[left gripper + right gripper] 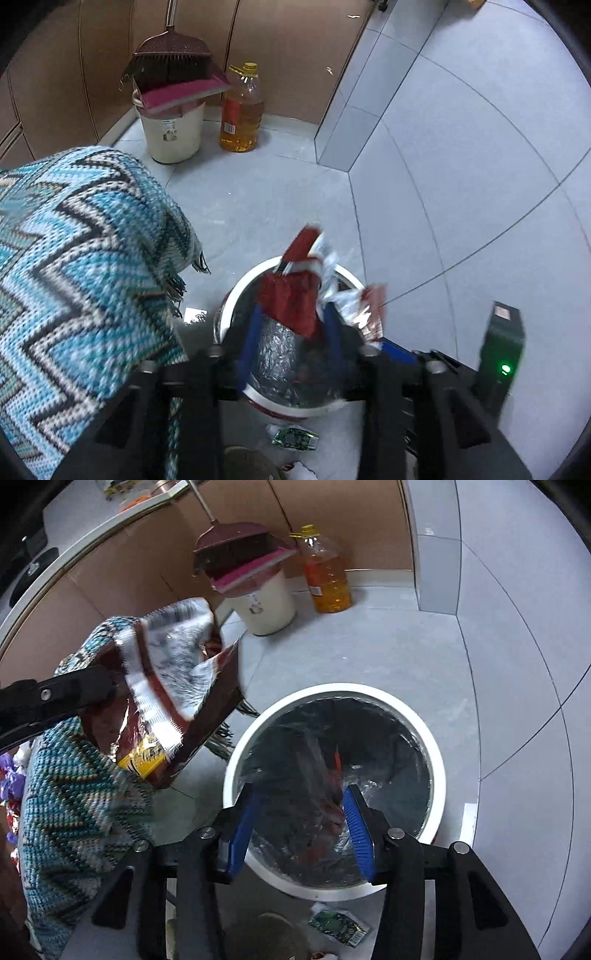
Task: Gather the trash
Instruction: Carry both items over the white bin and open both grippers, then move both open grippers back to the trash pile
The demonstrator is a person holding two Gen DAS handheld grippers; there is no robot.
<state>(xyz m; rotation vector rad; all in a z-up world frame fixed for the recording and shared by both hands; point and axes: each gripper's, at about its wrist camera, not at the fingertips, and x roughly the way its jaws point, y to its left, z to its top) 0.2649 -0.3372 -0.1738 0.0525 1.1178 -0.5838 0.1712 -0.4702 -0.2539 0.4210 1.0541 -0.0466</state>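
Note:
A white-rimmed trash bin point(236, 291) point(439, 760) lined with a shiny bag stands on the floor under both grippers. My left gripper point(291, 339) is open, its blue pads point(248, 350) apart on either side of a red and white snack wrapper point(290, 295) point(173, 672) that hangs loose over the bin's rim. My right gripper point(301, 830) is open over the bin's mouth. A blurred reddish clear wrapper point(328, 786) drops between its blue pads point(360, 834). A red and silver scrap point(371, 306) shows at the bin's right edge.
A blue zigzag knit cloth point(74, 266) point(74, 812) fills the left side. Against the brown cabinets stand a cream bucket point(171, 129) with a magenta dustpan and broom, and an oil bottle point(242, 110). A green packet point(295, 437) point(340, 925) lies on the floor near the bin.

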